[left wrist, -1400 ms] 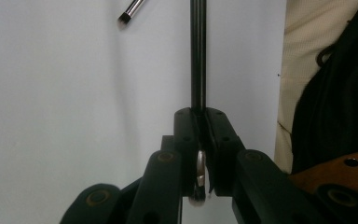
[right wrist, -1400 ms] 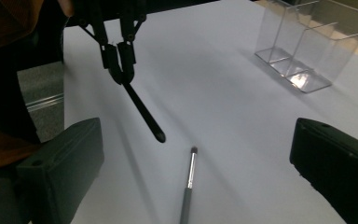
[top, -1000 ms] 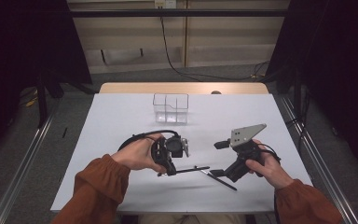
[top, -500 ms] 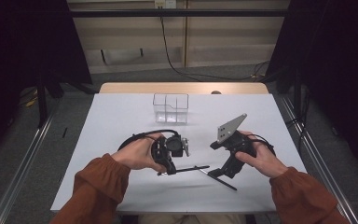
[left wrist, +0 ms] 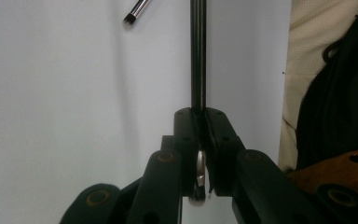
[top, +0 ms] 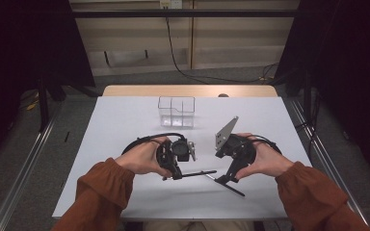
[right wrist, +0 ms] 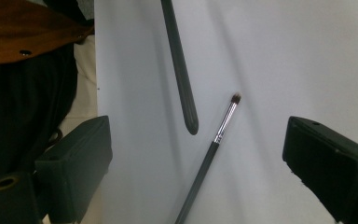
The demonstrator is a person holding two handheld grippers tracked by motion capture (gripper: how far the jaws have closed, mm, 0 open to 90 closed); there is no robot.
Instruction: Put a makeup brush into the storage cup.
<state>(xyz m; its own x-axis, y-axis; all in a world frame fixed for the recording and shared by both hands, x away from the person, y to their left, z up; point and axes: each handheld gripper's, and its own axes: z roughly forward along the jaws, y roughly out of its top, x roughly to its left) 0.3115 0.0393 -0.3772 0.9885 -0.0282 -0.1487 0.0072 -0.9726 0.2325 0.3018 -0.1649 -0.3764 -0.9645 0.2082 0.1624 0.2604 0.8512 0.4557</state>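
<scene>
My left gripper [top: 176, 173] [left wrist: 200, 116] is shut on a thin black makeup brush [top: 200, 173] [left wrist: 196, 56]. Its handle sticks out level to the right, and its metal ferrule shows between the jaws. A second brush [top: 227, 186] [right wrist: 213, 145], black with a silver ferrule, lies slantwise on the white table [top: 125, 120] near the front. My right gripper [top: 224, 180] [right wrist: 198, 140] hangs just above that brush with its jaws wide open, one on each side and touching nothing. The tail of the held brush [right wrist: 182, 84] reaches into the right gripper view beside the bristles of the lying one.
A clear plastic box [top: 176, 111] with compartments stands at the back middle of the table. The table's front edge and the person's lap [right wrist: 23, 116] are close behind the grippers. Dark curtains and metal rails flank the table.
My right gripper has shifted left and tipped down over the lying brush. The left gripper and its brush have stayed put.
</scene>
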